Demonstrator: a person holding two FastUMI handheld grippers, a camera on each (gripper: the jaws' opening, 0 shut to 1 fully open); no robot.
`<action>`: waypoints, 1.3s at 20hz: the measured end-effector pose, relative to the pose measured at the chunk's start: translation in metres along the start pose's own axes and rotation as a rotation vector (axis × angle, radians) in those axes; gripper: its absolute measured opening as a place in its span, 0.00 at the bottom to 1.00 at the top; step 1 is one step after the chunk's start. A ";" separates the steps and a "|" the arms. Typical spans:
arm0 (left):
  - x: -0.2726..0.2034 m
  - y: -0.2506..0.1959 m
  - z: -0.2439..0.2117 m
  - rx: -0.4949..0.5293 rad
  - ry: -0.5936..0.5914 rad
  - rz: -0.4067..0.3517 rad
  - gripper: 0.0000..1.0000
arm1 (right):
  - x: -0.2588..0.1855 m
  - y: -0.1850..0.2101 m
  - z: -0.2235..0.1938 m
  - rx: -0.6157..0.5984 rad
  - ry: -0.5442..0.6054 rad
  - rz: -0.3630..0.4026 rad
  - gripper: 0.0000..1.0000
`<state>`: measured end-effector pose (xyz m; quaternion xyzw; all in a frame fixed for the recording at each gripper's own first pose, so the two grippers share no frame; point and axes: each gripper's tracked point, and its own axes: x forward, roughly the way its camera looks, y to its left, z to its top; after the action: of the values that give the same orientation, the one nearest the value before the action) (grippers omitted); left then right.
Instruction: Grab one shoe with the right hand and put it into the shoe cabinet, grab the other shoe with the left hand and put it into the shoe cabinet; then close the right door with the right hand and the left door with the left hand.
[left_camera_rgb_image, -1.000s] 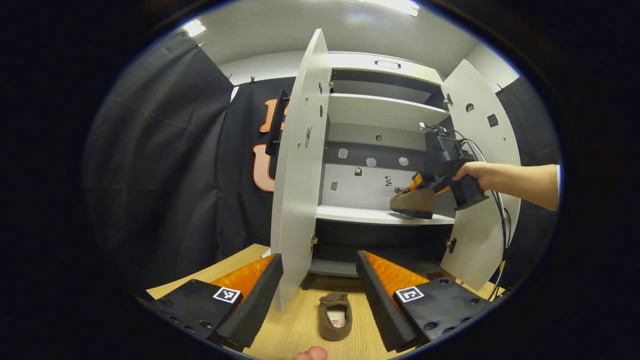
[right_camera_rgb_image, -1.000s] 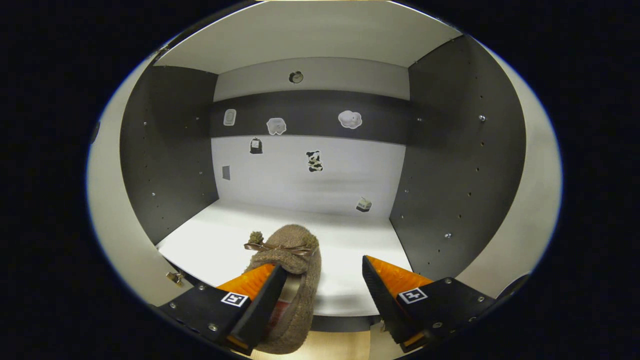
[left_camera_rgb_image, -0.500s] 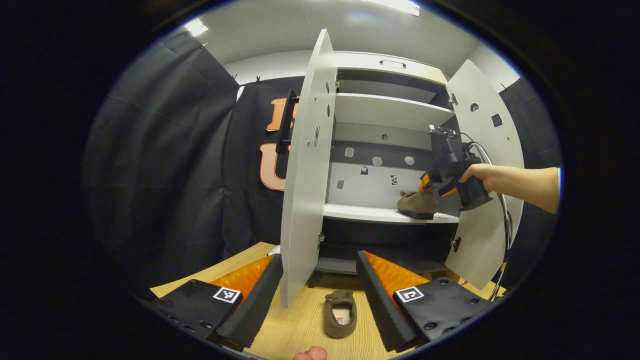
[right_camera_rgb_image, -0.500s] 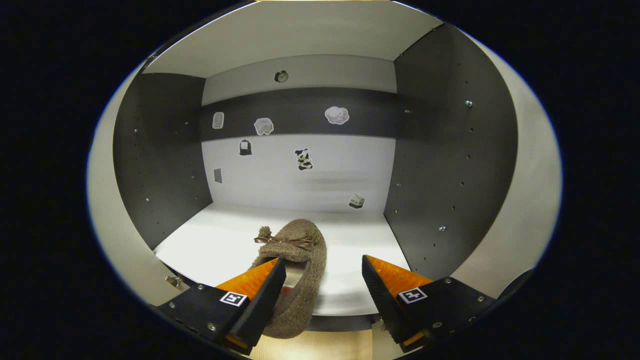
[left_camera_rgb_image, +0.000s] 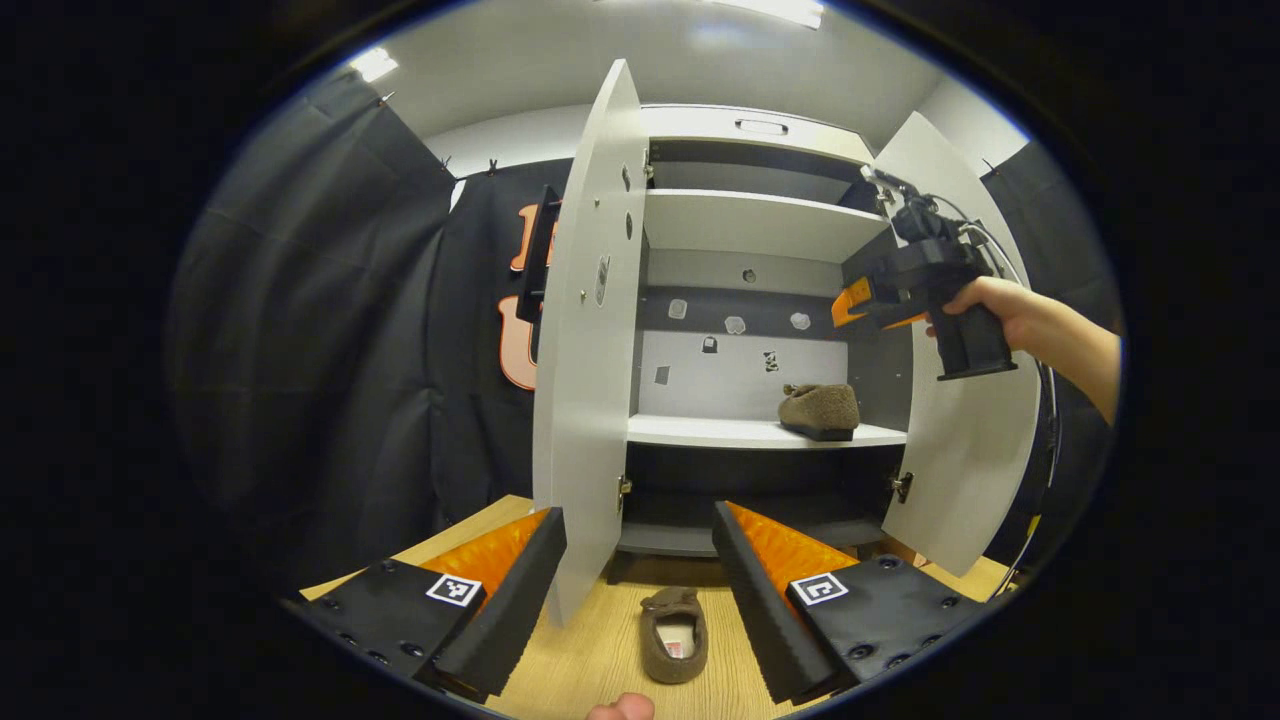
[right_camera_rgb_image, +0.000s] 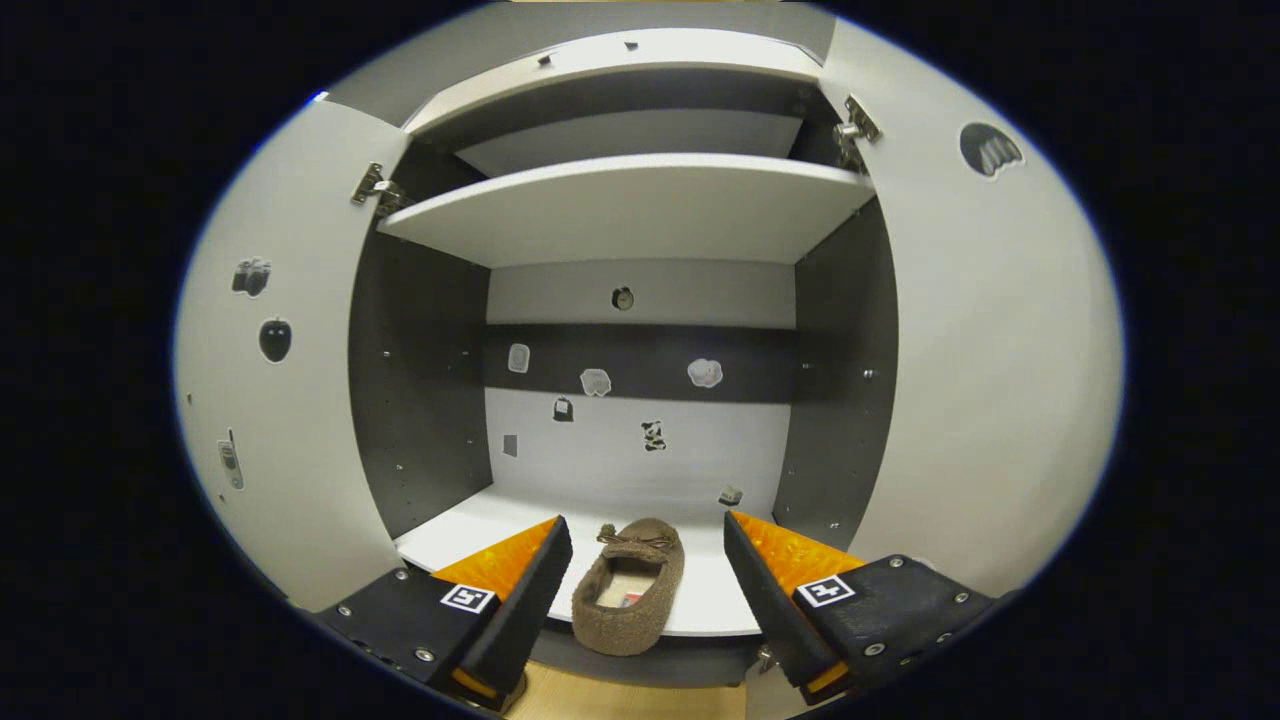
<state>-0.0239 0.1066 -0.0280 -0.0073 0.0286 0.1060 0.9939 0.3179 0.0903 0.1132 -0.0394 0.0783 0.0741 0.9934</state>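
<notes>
1. White 2-door shoe cabinet (left_camera_rgb_image: 745, 215) with dark inner walls: both doors wide open, left door (left_camera_rgb_image: 590, 340) edge-on in the left gripper view, right door (left_camera_rgb_image: 960, 440) swung out behind the right tool.
2. Right tool (right_camera_rgb_image: 640, 575): fingers apart, nothing held, outside the cabinet front. In the left gripper view it sits up by the right door, in a hand (left_camera_rgb_image: 1000, 310).
3. Left tool (left_camera_rgb_image: 640, 570): fingers apart, empty, low over the wooden floor (left_camera_rgb_image: 600, 660).
4. Fuzzy brown slipper-type shoe #1 (right_camera_rgb_image: 630, 600): on the white middle shelf (left_camera_rgb_image: 700, 432), right side, heel near the front edge.
5. Matching shoe #2 (left_camera_rgb_image: 673, 635): on the floor between the left tool's fingers, not gripped.
6. Risks, my read: soft upper may fold or slip in a pinch; the left door edge stands close to the lift path, so a clip is possible; shoe #1's heel could foul the right door if it overhangs.
7. Writing: insole labels and cabinet stickers too small to read.
</notes>
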 end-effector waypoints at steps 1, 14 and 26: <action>0.001 -0.002 0.000 -0.002 0.001 -0.006 0.96 | -0.014 0.002 0.002 -0.014 -0.018 0.004 0.94; 0.000 -0.029 -0.026 -0.019 0.082 -0.076 0.96 | -0.187 0.005 -0.099 0.052 -0.104 -0.074 0.94; 0.057 -0.034 -0.124 -0.032 0.411 -0.199 0.97 | -0.221 -0.010 -0.107 0.059 -0.146 -0.070 0.94</action>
<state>0.0319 0.0824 -0.1549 -0.0473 0.2280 0.0042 0.9725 0.0879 0.0397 0.0442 -0.0074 0.0065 0.0396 0.9992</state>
